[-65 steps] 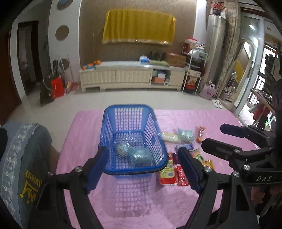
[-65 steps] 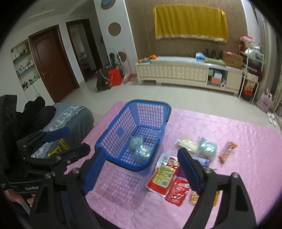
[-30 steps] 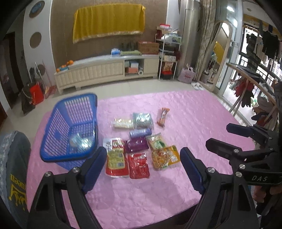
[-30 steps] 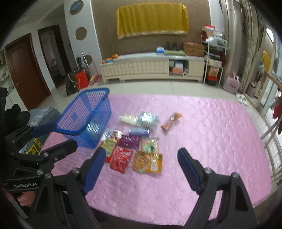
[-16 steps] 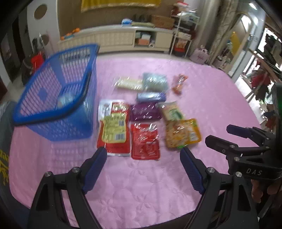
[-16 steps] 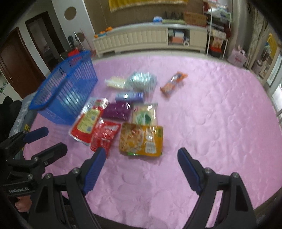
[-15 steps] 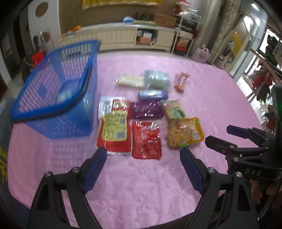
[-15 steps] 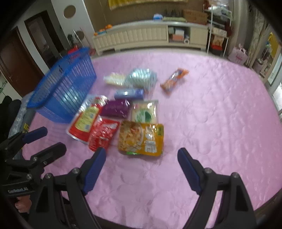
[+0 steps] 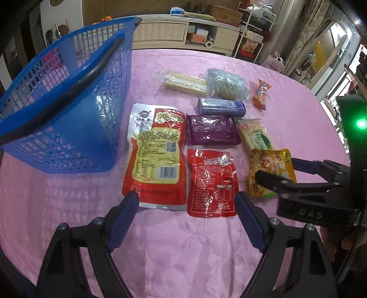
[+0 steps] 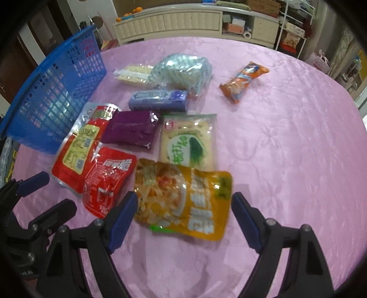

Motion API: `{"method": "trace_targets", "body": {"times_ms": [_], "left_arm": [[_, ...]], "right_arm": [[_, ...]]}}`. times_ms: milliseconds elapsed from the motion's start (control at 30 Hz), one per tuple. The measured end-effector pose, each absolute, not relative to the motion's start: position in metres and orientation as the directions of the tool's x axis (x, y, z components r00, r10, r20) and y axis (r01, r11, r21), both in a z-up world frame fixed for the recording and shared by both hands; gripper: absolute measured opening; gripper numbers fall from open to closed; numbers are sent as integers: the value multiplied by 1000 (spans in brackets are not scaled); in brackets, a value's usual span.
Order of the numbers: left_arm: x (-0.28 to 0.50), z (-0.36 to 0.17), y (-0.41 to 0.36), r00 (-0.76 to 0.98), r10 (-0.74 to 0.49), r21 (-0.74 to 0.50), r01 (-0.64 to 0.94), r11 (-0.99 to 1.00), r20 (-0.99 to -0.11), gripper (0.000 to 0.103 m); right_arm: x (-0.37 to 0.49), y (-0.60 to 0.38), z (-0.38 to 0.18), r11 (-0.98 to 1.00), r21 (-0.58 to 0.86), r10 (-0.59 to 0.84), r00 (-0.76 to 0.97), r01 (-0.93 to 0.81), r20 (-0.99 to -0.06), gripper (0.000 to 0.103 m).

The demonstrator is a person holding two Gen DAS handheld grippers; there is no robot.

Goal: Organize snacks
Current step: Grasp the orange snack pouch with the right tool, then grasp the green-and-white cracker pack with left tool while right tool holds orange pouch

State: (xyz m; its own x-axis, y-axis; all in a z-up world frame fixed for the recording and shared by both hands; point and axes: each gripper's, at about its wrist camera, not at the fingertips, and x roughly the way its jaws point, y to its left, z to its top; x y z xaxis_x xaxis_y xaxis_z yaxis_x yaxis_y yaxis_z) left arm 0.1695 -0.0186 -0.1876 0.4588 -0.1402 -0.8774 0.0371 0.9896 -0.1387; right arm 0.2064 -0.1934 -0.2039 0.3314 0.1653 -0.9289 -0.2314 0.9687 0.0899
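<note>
Surface: pink quilted cloth (image 9: 160, 252) fills the lower part of both views.
Left gripper (image 9: 187, 220): jaws stand wide apart, nothing between the pads, nothing held. It sits low centre of the left wrist view, pointing steeply down. Its left pad lies over the near edge of the large red-and-yellow pouch (image 9: 156, 153); its right pad lies just beside the near right corner of the small red pouch (image 9: 212, 183).
Right gripper (image 10: 184, 217): jaws stand wide apart, nothing gripped. It sits low centre of the right wrist view, with the yellow snack pouch (image 10: 183, 199) lying flat on the cloth between and just above the pads. Whether a pad touches the pouch cannot be told.
Basket: blue plastic basket (image 9: 57, 110) in the upper left of both views, standing on the cloth, with a silvery packet visible through its mesh. It stands just left of the large red-and-yellow pouch.
Snacks, middle row: purple packet (image 9: 212, 133) and cream-and-green cracker packet (image 10: 189, 139) side by side at frame centre.
Snacks, far row: pale biscuit packet (image 9: 183, 83), clear bag of pale contents (image 10: 183, 71), lilac bar-shaped pack (image 10: 158, 99).
Outlier: orange wrapped bar (image 10: 244, 80) lies apart, upper right of the group.
Background: white low cabinet (image 10: 174, 20) along the top of the frame.
</note>
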Motion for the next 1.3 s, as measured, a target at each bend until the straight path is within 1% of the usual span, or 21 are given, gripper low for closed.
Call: {"method": "trace_targets", "body": {"times_ms": [67,200,267,333,367,400,433,467,600,700,800,967,1133,1200,1300], "left_arm": [[171,-189,-14,454,-146,-148,31,988,-879,83],[172,-191,-7,445,-150,-163,11,987,-883,83],[169,-190,-5,445,-147,-159,9,987,-883,83],[166,-188,-4,450,-143,-155,11,988,-882,83],[166,-188,-3,450,-143,-156,9,988,-881,83],[166,-188,-3,450,-144,-158,6,987,-881,83],[164,-187,-3,450,-147,-164,2,986,-881,83],[163,-185,-2,449,-150,-168,-1,986,-881,83],[158,-178,-9,456,-158,-174,7,985,-876,83],[155,-172,-15,462,-154,-161,23,987,-874,83],[152,-167,-23,464,-154,-152,41,988,-872,83],[147,-162,-35,461,-161,-149,61,987,-873,83],[151,-158,-52,452,-170,-151,79,985,-876,83],[153,-156,-59,449,-180,-157,89,984,-875,83],[159,-152,-74,444,-191,-160,105,981,-876,83]], "right_arm": [[210,-187,-210,965,88,163,308,-245,-937,86],[211,-182,-214,971,39,116,323,-236,-939,86],[209,-185,-213,973,39,117,341,-226,-933,75],[206,-191,-211,975,52,128,352,-216,-927,62],[204,-194,-210,976,55,130,358,-212,-925,58],[202,-197,-207,976,57,133,365,-211,-922,51],[199,-200,-203,976,56,133,374,-210,-918,45],[198,-202,-200,976,57,135,380,-209,-915,44],[182,-215,-188,970,96,181,407,-221,-895,29],[175,-217,-184,969,110,196,415,-221,-889,26],[177,-223,-178,974,113,188,418,-198,-889,26],[172,-243,-183,970,176,231,410,-168,-882,26],[164,-263,-173,946,275,323,434,-171,-841,14],[163,-269,-166,942,284,336,454,-180,-825,11],[160,-278,-154,940,284,341,485,-189,-806,11]]}}
